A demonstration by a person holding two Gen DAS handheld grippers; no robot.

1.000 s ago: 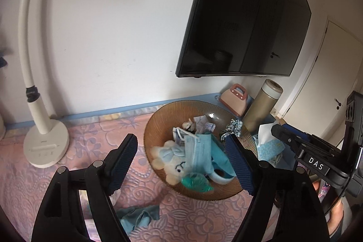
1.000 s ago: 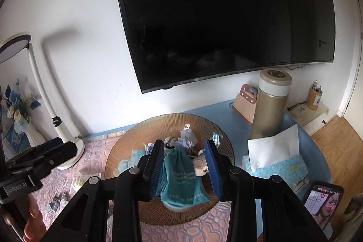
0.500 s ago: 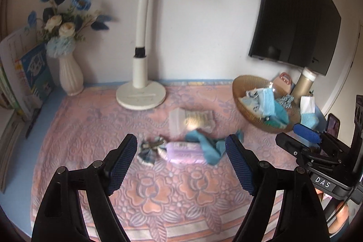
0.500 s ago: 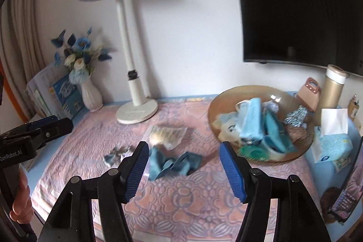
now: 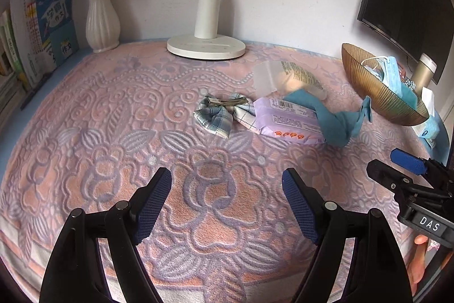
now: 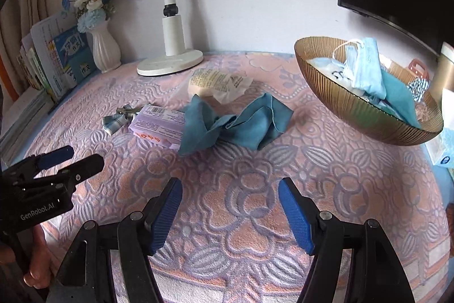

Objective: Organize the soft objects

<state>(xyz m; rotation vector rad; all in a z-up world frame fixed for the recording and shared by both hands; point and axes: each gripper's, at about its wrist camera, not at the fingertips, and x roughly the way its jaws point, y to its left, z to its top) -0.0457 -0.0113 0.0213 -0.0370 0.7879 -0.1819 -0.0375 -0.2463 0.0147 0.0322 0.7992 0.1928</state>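
**Both grippers empty above the desk**

The left gripper (image 5: 227,206) has its fingers apart, nothing between them; the right gripper (image 6: 230,213) is opening, also empty; the teal cloth (image 6: 237,125) lies crumpled on the desk (image 6: 326,175), overlapping the purple wipes pack (image 5: 286,122), near the gold bowl (image 6: 351,104) holding face masks (image 6: 366,67).

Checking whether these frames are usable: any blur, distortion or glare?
Left wrist view: fisheye bends the edges, dark corners, clear bag slightly smeared. Right wrist view: same bending, sharper; teal cloth crisp. Soft daylight, faint shadows, no strong glare in either.
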